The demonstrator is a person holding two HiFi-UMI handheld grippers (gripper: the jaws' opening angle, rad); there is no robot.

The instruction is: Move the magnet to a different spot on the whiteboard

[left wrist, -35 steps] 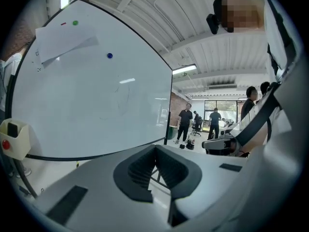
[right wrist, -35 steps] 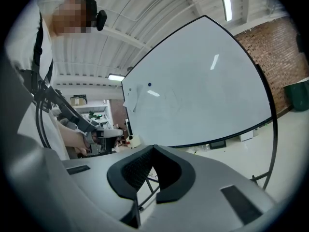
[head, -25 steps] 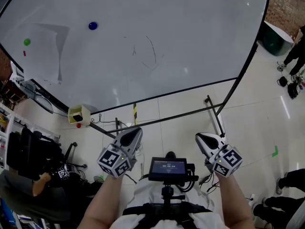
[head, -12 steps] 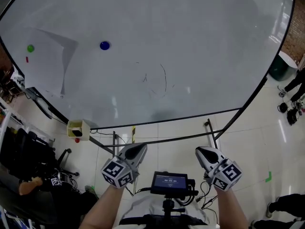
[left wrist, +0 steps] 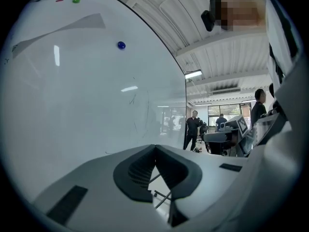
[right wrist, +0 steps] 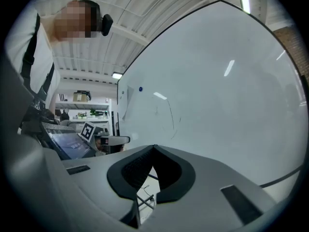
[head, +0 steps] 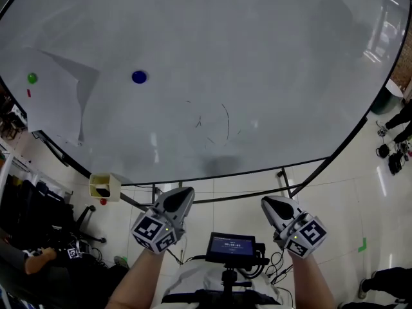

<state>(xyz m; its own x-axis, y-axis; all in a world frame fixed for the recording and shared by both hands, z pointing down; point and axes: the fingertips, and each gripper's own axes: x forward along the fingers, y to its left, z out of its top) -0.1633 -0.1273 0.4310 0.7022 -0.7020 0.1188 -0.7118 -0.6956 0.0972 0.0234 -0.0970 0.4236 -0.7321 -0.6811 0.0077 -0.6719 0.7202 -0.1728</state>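
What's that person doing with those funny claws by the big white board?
A person stands in front of a whiteboard and holds a gripper in each hand. The left gripper and the right gripper are both shut and empty, held low, away from the board. A blue magnet sticks to the board, and a green magnet sits further left on a sheet of paper. Neither magnet has been touched yet.
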